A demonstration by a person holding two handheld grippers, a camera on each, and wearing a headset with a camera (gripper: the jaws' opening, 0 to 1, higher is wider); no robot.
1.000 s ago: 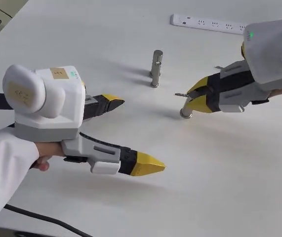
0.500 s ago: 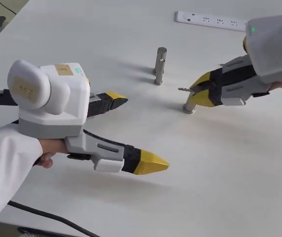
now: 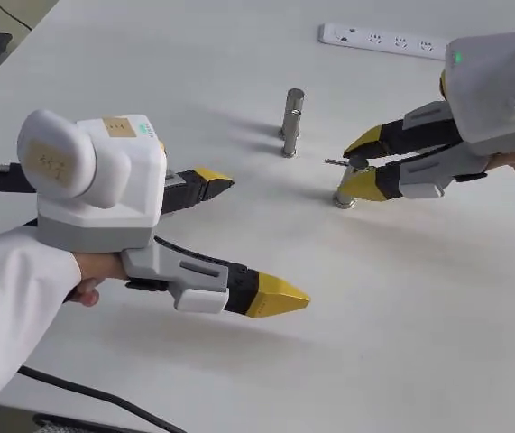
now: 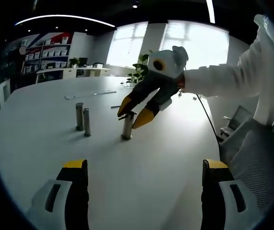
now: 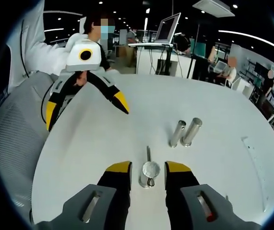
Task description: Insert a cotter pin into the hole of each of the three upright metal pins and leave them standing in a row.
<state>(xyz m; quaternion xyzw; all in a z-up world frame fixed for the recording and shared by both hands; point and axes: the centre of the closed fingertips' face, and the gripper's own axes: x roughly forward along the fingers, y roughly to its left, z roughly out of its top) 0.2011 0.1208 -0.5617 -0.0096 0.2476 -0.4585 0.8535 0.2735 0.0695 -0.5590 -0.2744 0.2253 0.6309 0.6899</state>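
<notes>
Two upright grey metal pins (image 3: 290, 122) stand close together on the white counter (image 3: 239, 72), and a third upright metal pin (image 3: 343, 200) stands apart to their right in the head view. The right tongs (image 3: 358, 166) straddle this third pin, jaws narrowly parted on either side of its head and seemingly just clear of it. A thin metal cotter pin (image 3: 335, 163) juts sideways from that pin's top, apparently through its hole. The left tongs (image 3: 264, 239) hover nearer the person, jaws spread wide and holding nothing. A white power strip (image 3: 379, 41) lies near the counter's far edge.
</notes>
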